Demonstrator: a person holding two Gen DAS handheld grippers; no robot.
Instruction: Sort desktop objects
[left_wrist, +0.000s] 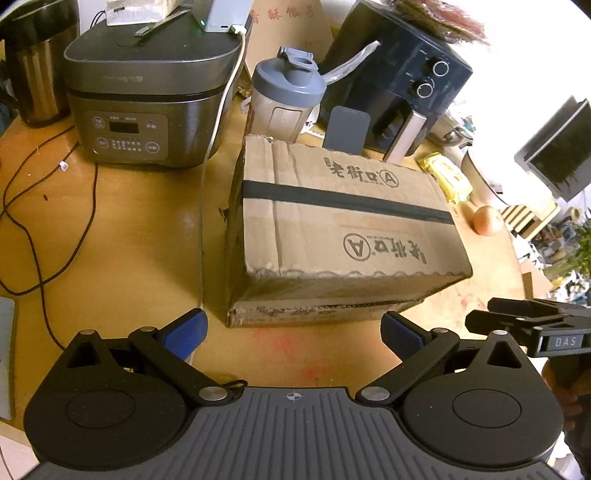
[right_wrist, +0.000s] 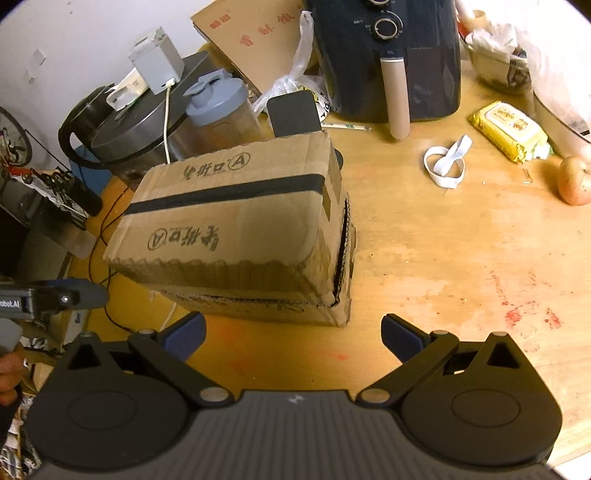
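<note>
Wooden desk (right_wrist: 443, 258), red-stained: taped cardboard box (right_wrist: 236, 229) centre, rice cooker (left_wrist: 147, 103), shaker bottle (left_wrist: 284, 96), air fryer (right_wrist: 388, 59), wet-wipes pack (right_wrist: 509, 131), white strap loop (right_wrist: 445, 162), onion (right_wrist: 574, 181).

The left gripper (left_wrist: 293, 334) hangs above the yellowish wooden bench (left_wrist: 122, 229) with its blue-padded fingers (left_wrist: 186, 332) spread wide and empty, just short of a closed brown cardboard box (left_wrist: 340, 229) sealed with dark tape. Behind the box stand a grey rice cooker (left_wrist: 147, 99), a grey-lidded shaker bottle (left_wrist: 284, 96) and a dark blue air fryer (left_wrist: 399, 81).
</note>
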